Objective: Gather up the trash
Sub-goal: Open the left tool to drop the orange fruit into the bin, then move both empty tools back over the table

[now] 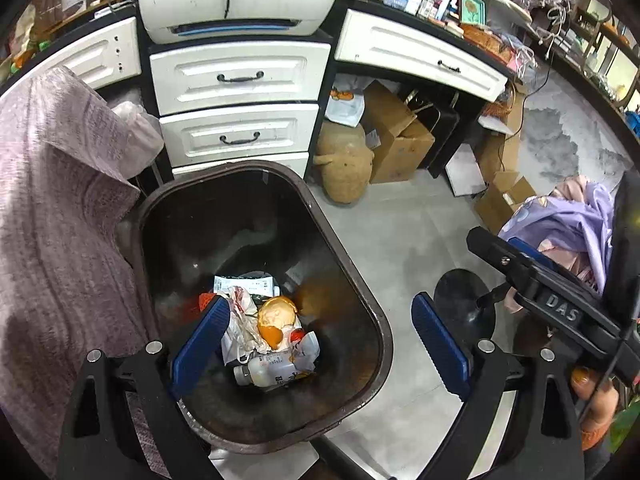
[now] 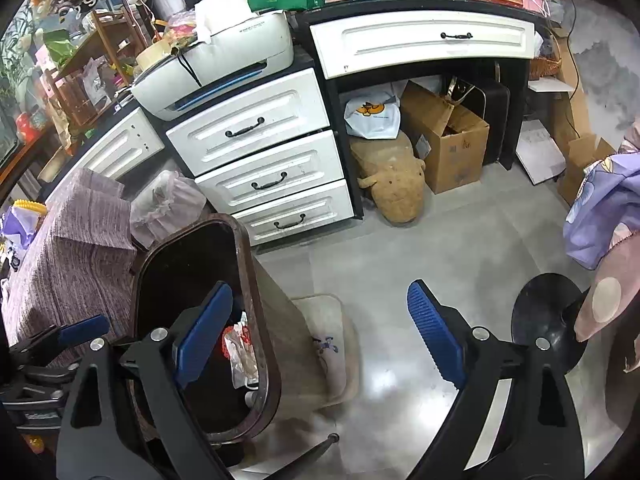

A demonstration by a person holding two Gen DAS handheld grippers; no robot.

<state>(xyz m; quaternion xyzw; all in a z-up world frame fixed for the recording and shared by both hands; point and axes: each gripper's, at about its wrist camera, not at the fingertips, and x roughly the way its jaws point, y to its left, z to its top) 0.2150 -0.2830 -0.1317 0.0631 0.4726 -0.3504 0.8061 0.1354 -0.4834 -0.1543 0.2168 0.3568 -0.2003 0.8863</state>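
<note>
A dark brown trash bin (image 1: 362,292) stands on the floor below me. In it lie an orange peel (image 1: 276,318), crumpled wrappers (image 1: 240,330) and a white plastic bottle (image 1: 266,374). My left gripper (image 1: 320,344) hangs open and empty over the bin's right half. In the right wrist view the bin (image 2: 250,280) is at lower left with wrappers (image 2: 240,348) showing inside. My right gripper (image 2: 320,340) is open and empty over the bin's right rim and the floor. The right gripper also shows in the left wrist view (image 1: 532,280).
White drawers (image 1: 236,108) and a printer (image 1: 236,4) stand behind the bin. A mauve cloth (image 1: 52,220) drapes at left. Cardboard boxes (image 1: 396,136), a tan plush toy (image 1: 344,164), a black stool base (image 2: 548,332) and purple fabric (image 2: 600,208) sit around the grey floor.
</note>
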